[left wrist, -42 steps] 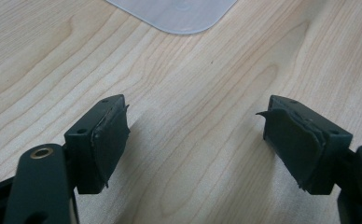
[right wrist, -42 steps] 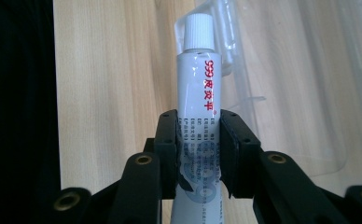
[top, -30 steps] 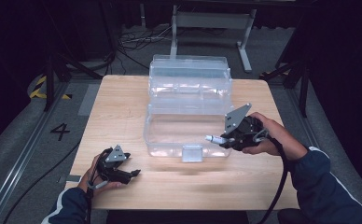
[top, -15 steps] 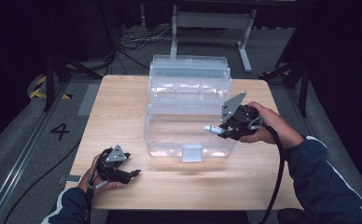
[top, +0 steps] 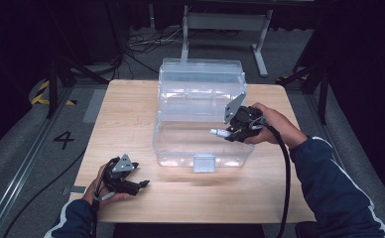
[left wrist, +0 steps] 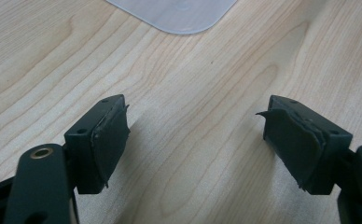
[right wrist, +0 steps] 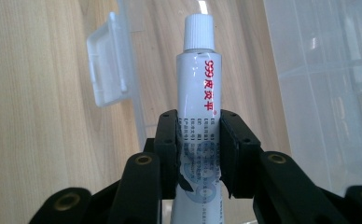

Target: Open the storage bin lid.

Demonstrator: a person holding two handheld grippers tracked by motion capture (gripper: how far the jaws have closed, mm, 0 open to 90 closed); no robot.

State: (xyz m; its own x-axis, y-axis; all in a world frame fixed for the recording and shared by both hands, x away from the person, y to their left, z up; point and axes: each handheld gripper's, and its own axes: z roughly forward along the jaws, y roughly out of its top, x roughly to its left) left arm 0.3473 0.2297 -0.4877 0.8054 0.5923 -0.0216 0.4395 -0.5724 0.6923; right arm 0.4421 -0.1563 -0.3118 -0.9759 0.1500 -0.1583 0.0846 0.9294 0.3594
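Clear plastic made up the open storage box [top: 200,124] in the middle of my wooden desk [top: 126,114], its lid standing up at the far side. My right tongs [top: 219,133] were clenched on a white ointment tube [right wrist: 198,88], held level over the box's right end, cap pointing across the open tray. I judged the pickup done; lowering and letting go remained. My left tongs [top: 143,184] lay released and empty near the desk's front edge. The tube's lower end was cut off, and its small print was unreadable.
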